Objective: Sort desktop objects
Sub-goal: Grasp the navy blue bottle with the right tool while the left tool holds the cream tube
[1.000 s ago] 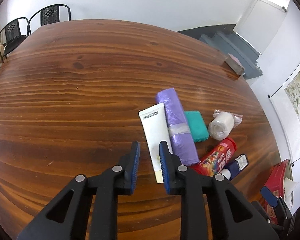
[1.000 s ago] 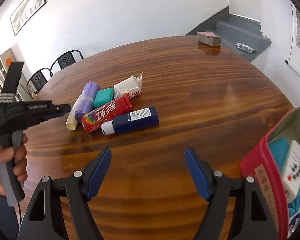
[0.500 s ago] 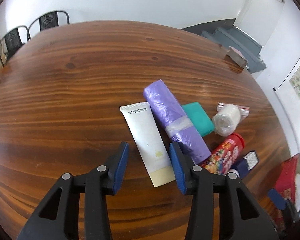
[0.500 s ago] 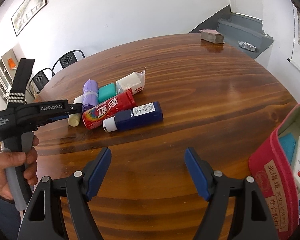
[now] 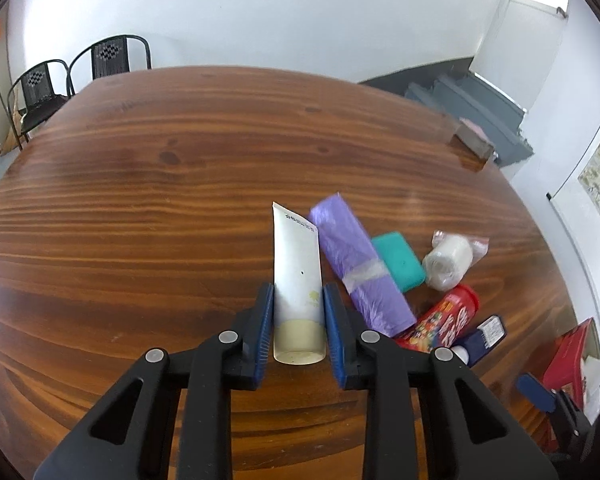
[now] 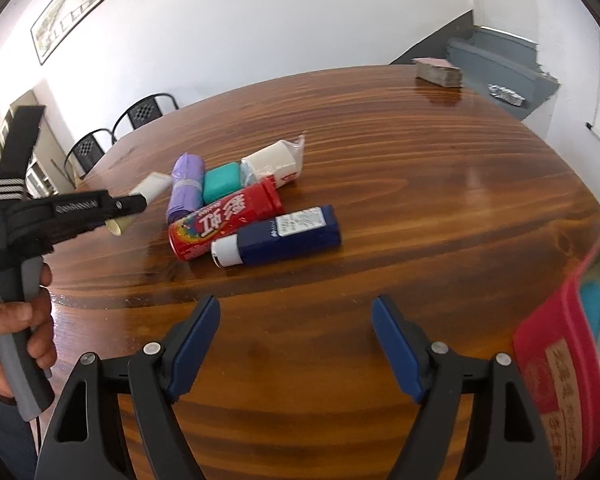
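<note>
Left gripper closing on white tube, pads against its sides near cap end; long axis pointed away along fingers; purple roll just right; right gripper wide apart, empty, farther off

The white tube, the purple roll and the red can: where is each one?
white tube (image 5: 298, 276): left wrist view, mid-body.
purple roll (image 5: 360, 264): left wrist view, near its tape band.
red can (image 6: 226, 220): right wrist view, printed side.
</note>
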### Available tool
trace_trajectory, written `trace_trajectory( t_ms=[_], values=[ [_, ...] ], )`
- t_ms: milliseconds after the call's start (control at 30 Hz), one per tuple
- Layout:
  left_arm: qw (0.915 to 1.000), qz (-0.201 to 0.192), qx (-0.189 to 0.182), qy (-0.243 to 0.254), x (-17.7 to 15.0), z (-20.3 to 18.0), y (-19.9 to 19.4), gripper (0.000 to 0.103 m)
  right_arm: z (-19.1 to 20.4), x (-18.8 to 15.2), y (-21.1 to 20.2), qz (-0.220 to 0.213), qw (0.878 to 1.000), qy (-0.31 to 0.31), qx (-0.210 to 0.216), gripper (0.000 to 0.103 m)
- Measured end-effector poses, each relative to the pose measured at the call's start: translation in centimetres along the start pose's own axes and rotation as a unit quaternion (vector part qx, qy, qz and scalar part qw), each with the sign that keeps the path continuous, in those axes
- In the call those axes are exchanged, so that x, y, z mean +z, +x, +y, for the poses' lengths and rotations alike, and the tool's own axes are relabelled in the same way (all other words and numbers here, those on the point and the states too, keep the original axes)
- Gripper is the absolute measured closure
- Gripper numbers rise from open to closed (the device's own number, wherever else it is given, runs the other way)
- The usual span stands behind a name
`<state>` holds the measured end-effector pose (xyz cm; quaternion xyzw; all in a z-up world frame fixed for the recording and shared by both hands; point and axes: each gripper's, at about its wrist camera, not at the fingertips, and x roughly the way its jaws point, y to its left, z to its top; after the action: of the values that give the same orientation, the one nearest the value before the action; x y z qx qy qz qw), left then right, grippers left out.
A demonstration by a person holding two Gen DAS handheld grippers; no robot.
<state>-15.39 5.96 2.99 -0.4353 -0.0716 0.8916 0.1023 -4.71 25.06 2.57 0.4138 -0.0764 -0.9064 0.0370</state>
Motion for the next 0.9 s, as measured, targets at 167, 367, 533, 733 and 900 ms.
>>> trace_trajectory(
  t_ms=[167,367,533,733,900],
  values=[
    [0.9998,-0.011,-0.013,-0.011,0.7,0.6,-1.0,0.076,1.0,1.9,2.2,0.014,0.999,-0.029,-0.006,0.019],
    [0.9994,-0.017,-0.02,-0.024,1.0,1.5,-1.8,0.076,2.4,2.9,4.9,0.036,0.997,-0.068,-0.025,0.015],
    [0.9993,-0.014,-0.022,-0.025,1.1,1.6,-1.6,0.076,2.5,2.8,5.1,0.035,0.996,-0.072,-0.037,0.014],
    [0.9995,-0.011,-0.026,-0.018,0.8,0.9,-1.6,0.076,2.3,2.1,4.0,0.028,0.995,-0.082,-0.041,0.047],
    [0.9994,-0.011,-0.032,-0.009,0.5,0.1,-1.8,0.076,1.2,1.4,2.7,0.03,0.998,-0.052,-0.016,0.068]
  ],
)
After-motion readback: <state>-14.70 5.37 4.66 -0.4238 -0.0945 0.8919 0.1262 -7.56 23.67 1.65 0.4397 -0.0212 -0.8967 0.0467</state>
